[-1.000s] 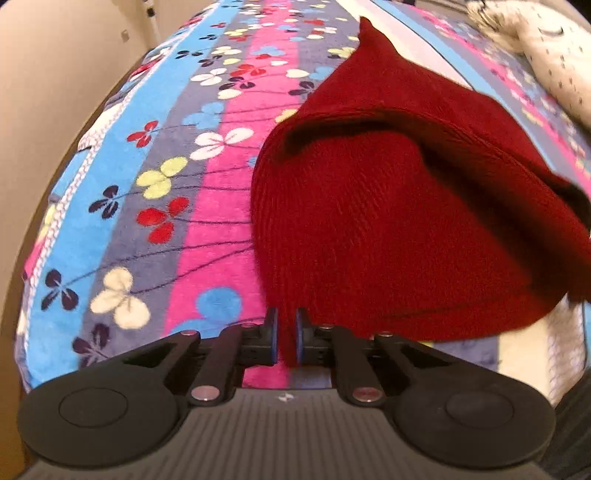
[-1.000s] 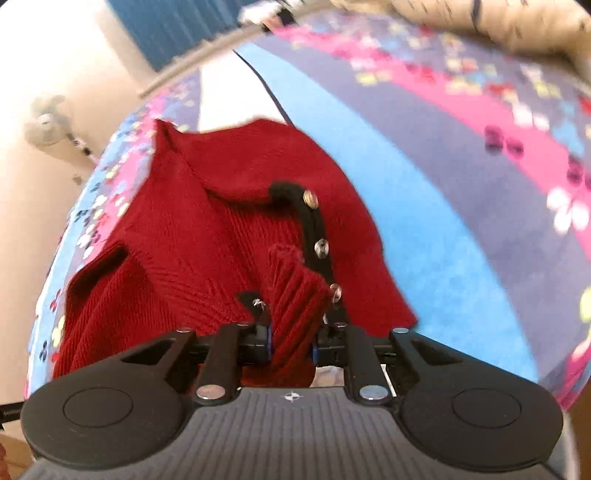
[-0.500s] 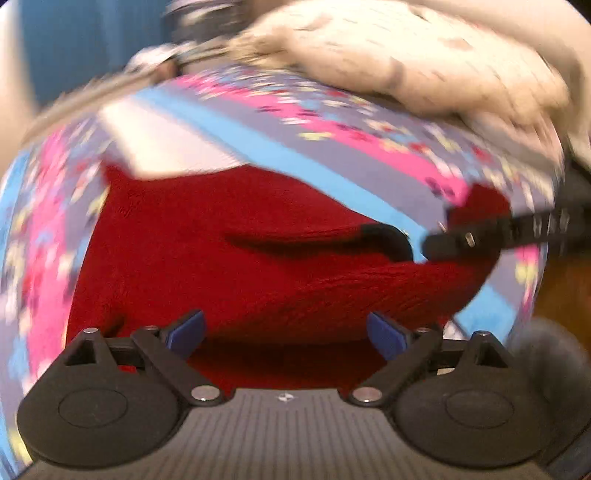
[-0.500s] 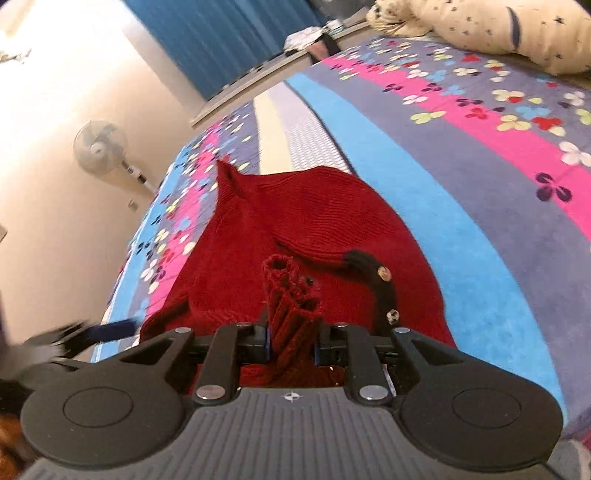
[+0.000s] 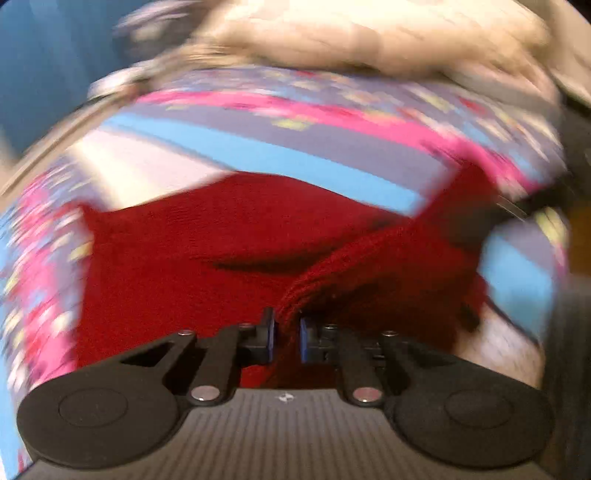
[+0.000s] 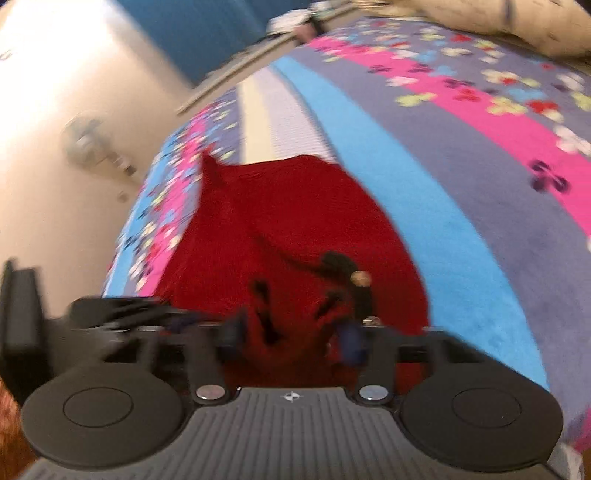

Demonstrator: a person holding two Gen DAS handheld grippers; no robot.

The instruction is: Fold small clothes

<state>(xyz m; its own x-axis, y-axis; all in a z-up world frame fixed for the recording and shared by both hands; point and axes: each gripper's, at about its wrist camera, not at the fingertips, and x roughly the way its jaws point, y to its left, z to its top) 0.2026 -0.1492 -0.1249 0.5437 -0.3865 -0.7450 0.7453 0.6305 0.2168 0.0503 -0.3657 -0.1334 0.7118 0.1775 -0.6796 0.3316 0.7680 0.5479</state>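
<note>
A dark red knitted garment point(image 5: 207, 251) lies partly folded on the bed. In the left wrist view my left gripper point(image 5: 286, 334) has its jaws closing on a ribbed edge of it, and the blue pads press the bunched knit. My right gripper point(image 6: 293, 336) has its jaws opening; a loose ridge of the red garment point(image 6: 295, 206) sits between the spread pads without being pressed. A black strap with metal studs point(image 6: 356, 280) lies on the knit just ahead of it. The left gripper shows as a dark blur at the left of the right wrist view point(image 6: 122, 314).
The bed carries a striped blanket point(image 6: 461, 155) in blue, pink and grey with flowers. A cream quilt point(image 5: 369, 33) is heaped at the bed's far end. A standing fan point(image 6: 83, 144) is by the pale wall, and a blue curtain point(image 6: 207, 26) hangs behind.
My left gripper swung round to the garment's other side, opened wide, then closed on the ribbed edge. My right gripper's jaws have spread off the ribbed fold they held.
</note>
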